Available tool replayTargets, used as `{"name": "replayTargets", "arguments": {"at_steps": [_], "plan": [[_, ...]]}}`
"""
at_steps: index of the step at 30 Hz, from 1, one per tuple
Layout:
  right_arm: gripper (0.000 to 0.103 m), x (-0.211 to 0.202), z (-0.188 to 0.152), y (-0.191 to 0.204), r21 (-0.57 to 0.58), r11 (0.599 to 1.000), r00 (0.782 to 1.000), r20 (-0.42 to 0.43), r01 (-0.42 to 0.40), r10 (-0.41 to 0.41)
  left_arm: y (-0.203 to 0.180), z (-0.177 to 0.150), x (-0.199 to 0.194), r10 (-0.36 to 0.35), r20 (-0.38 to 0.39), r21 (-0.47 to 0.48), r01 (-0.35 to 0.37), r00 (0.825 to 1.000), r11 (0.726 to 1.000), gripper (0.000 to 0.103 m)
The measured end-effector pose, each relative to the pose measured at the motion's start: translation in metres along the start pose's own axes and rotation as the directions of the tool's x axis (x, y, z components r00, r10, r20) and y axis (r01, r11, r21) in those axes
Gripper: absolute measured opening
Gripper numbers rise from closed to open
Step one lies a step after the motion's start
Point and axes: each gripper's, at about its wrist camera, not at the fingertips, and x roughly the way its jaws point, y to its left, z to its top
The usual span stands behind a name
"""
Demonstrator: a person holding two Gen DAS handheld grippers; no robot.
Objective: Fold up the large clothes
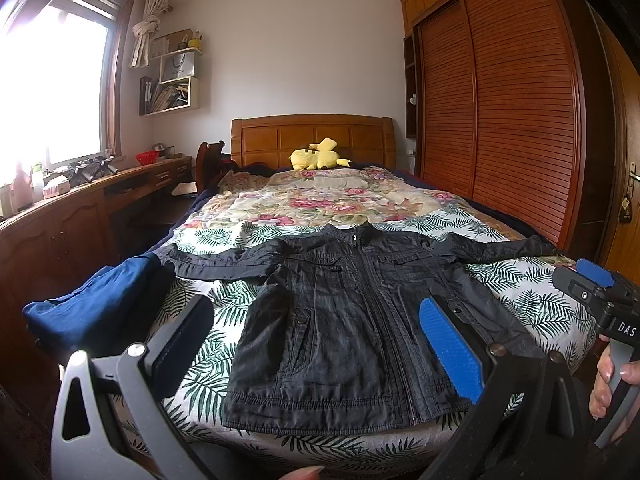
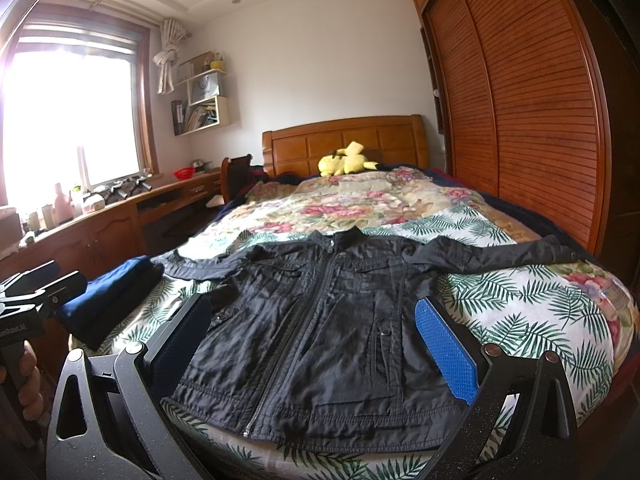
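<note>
- One black jacket (image 1: 352,320), zipped, laid flat face-up on the near end of the bed (image 1: 532,300); both sleeves spread out sideways, collar toward the headboard, hem at the near edge.
- One left gripper (image 1: 316,344), held above the hem, jaws wide apart, gripping nothing; blue pad on its right finger.
- One right gripper (image 2: 316,344), likewise above the hem, jaws wide, nothing between them.
- One folded blue garment (image 1: 96,304), on the bed just beside the jacket's left sleeve.
- One yellow plush toy (image 1: 318,156), against the headboard.
- One wooden wardrobe (image 1: 500,88) with slatted doors, along the right.
</note>
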Motion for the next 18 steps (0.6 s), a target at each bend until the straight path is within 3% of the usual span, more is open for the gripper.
{"name": "replayTargets", "arguments": {"at_steps": [10, 18], "plan": [[0.103, 0.003, 0.0, -0.002, 0.0, 1.0, 1.0, -0.001, -0.001, 0.001, -0.001, 0.005, -0.003, 0.002, -0.006, 0.0, -0.002, 1.0, 1.0, 0.103], [0.103, 0.015, -0.012, 0.003, -0.023, 0.999, 0.999, -0.034, -0.033, 0.032, 0.013, -0.01, 0.029, 0.023, -0.052, -0.004, -0.023, 0.998, 1.0, 0.103]]}}
